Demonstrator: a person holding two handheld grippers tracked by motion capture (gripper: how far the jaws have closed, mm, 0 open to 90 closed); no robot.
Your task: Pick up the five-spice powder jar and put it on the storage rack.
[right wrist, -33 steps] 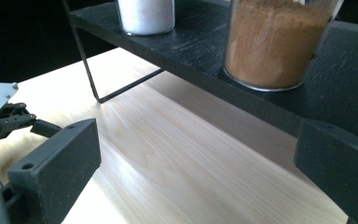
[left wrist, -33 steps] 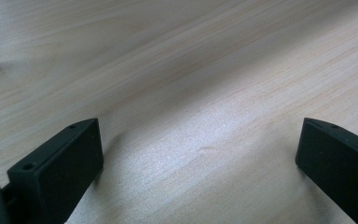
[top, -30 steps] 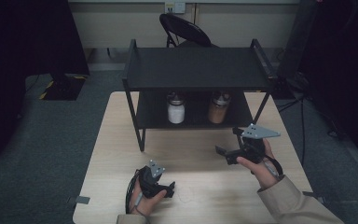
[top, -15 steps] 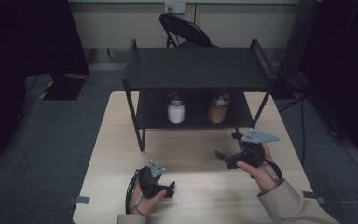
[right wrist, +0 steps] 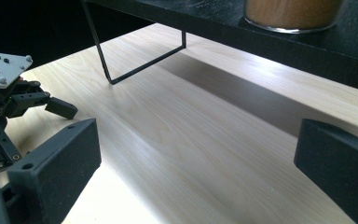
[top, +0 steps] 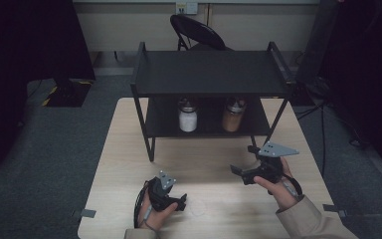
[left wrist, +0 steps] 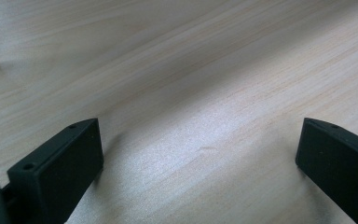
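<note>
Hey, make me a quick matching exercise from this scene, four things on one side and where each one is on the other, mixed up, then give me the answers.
Things:
1. white jar
2. brown jar
3. left gripper
4. folding chair

Places:
A. behind the black shelf rack, on the floor
B. lower shelf, on the side of the right gripper
C. low over the wooden table, at its near edge
D. lower shelf, on the left gripper's side

Pairs: 1-D, 2-B, 3-C, 4-A
</note>
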